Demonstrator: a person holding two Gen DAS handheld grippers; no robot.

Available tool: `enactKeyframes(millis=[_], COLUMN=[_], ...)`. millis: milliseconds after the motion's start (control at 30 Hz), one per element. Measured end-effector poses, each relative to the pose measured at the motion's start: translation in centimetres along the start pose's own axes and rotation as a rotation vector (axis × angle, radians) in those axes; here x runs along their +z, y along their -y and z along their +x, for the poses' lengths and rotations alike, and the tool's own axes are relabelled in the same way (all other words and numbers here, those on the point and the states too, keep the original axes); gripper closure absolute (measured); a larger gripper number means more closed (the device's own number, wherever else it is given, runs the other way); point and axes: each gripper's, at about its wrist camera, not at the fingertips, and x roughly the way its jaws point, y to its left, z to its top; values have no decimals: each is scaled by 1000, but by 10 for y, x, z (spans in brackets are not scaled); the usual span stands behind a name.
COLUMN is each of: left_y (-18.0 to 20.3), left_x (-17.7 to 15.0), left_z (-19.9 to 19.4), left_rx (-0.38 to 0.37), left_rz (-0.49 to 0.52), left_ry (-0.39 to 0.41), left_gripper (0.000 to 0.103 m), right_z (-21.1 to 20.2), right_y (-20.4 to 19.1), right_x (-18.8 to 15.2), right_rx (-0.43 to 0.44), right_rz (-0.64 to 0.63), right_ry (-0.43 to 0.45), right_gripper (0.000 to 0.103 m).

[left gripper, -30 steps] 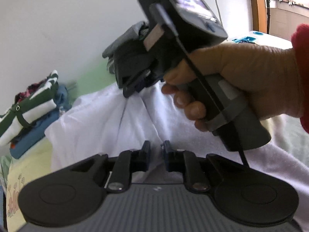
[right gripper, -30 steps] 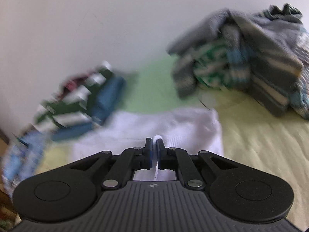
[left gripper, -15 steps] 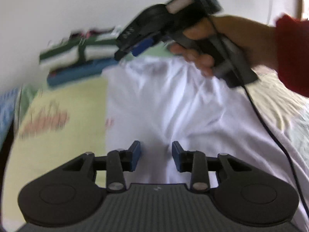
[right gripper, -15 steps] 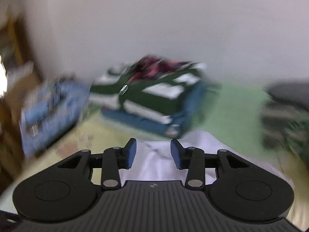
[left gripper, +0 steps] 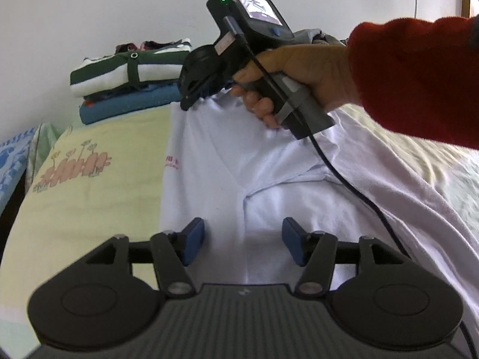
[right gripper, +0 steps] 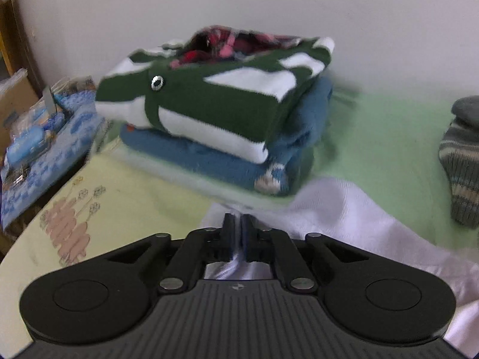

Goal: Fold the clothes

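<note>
"Two grippers are on the one white shirt (left gripper: 227,161), which lies spread on the yellow bedsheet (left gripper: 89,209). How do they stand?"

"The right gripper (right gripper: 238,239) has its jaws together on a pinch of the shirt's far edge, white cloth showing between the pads. The left gripper (left gripper: 243,240) has its jaws opening over the near part of the shirt, with cloth beneath the blue pads (left gripper: 194,239) but nothing pressed between them."

"What could go wrong from here?"

"The right holds only a thin fold. If that hand pulls across before the left has a grip, the cloth may slip out, or the whole shirt may drag and bunch rather than fold."

"Anything nearby at risk?"

"The folded stack (right gripper: 215,113), green-and-white knit on blue, sits just beyond the right gripper's tip. A swing that way could nudge it askew. The cable (left gripper: 344,179) trailing over the shirt might also snag a crease."
</note>
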Motion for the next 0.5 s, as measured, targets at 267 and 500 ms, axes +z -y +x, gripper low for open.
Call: enactKeyframes(millis=[267, 500], left_y=[1, 15], left_x=[3, -6], left_z=[-9, -20], left_rx=[-78, -162], left_rz=[0, 104], left_ry=[-16, -24], left_gripper=[42, 36], right_z=[-84, -136], right_y=[10, 50], right_x=[-29, -98], right_rx=[41, -108], right_rz=[215, 465], right_ry=[63, 26], right_gripper=[80, 95])
